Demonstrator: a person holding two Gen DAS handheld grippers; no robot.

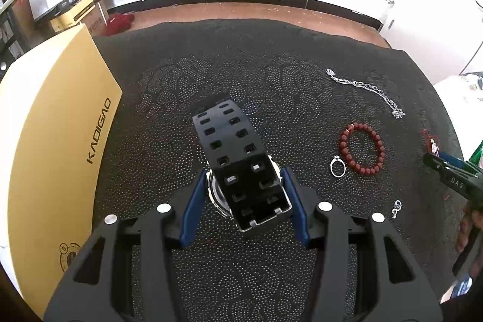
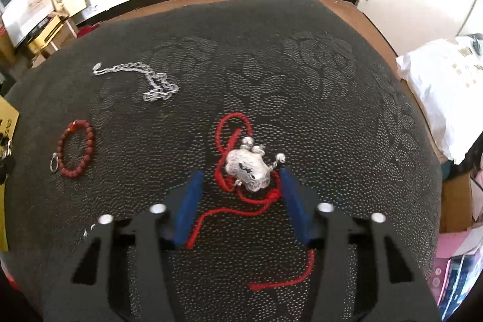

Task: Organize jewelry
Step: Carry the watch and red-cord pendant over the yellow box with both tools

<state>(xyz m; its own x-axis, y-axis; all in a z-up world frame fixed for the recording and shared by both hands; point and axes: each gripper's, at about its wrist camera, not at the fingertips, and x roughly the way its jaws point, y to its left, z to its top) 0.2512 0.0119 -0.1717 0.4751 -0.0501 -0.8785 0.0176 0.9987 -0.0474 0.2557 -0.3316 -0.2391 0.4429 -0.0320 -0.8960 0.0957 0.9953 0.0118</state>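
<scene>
In the left wrist view my left gripper (image 1: 244, 180) is shut on a black watch (image 1: 238, 159), its blue pads against the case sides and the perforated strap sticking up and away. A red bead bracelet (image 1: 362, 149), a silver ring (image 1: 337, 167), a silver chain (image 1: 366, 89) and a small silver earring (image 1: 397, 208) lie to the right on the black mat. In the right wrist view my right gripper (image 2: 241, 180) is open around a silver lock pendant (image 2: 247, 168) on a red cord (image 2: 229, 141). The chain (image 2: 148, 80) and bracelet (image 2: 77, 148) lie at left.
A tan KADIGAO box (image 1: 54, 141) stands at the left of the black patterned mat (image 1: 211, 65). The right gripper shows at the right edge of the left view (image 1: 452, 177). Cardboard boxes stand at back left, a white bag (image 2: 446, 86) at right.
</scene>
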